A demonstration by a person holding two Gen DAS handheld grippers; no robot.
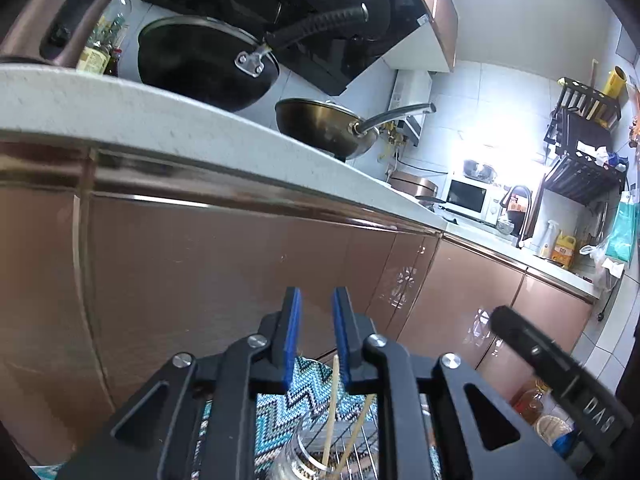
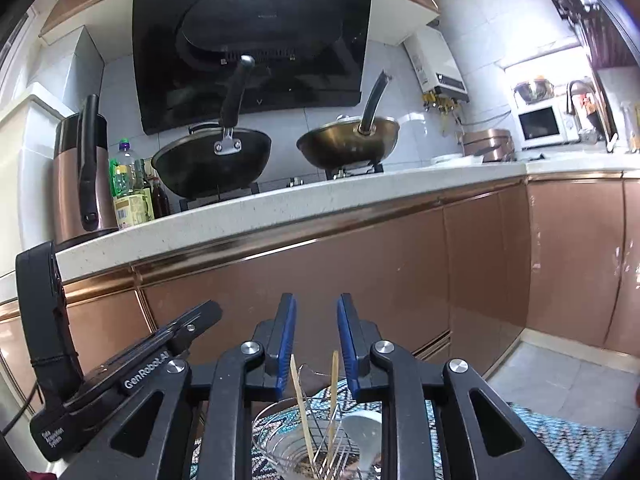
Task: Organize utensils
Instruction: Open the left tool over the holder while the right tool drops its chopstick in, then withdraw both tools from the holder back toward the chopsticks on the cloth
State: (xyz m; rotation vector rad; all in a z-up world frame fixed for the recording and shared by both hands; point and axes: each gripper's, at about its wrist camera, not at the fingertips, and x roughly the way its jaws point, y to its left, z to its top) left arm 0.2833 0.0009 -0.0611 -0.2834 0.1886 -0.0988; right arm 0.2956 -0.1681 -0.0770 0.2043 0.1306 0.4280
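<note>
Two pale wooden chopsticks (image 2: 306,412) are standing in a clear glass jar (image 2: 280,432) below the fingers of both handheld grippers, thin, straight and light tan against a wire rack (image 2: 340,440) and a zigzag-patterned mat (image 2: 560,436).

On the left, the left gripper (image 1: 316,300) is hovering with its blue-padded fingers (image 1: 294,336) slightly parted and gripping nothing; one chopstick (image 1: 333,404) is rising nearly upright just under the gap, another leaning right beside it.

To the right, the right gripper (image 2: 316,304) is likewise holding its fingers (image 2: 287,340) a little apart and empty, the two sticks standing below the gap, one tilted left, one close to vertical, tips up. A white bowl (image 2: 360,428) is sitting just right of the jar.

Beyond the fingers, copper-coloured cabinet doors (image 2: 320,264) are filling the view under the counter (image 2: 280,204), where a black wok (image 2: 208,164) and a brass-toned wok (image 2: 348,144) are sitting with handles raised.
</note>
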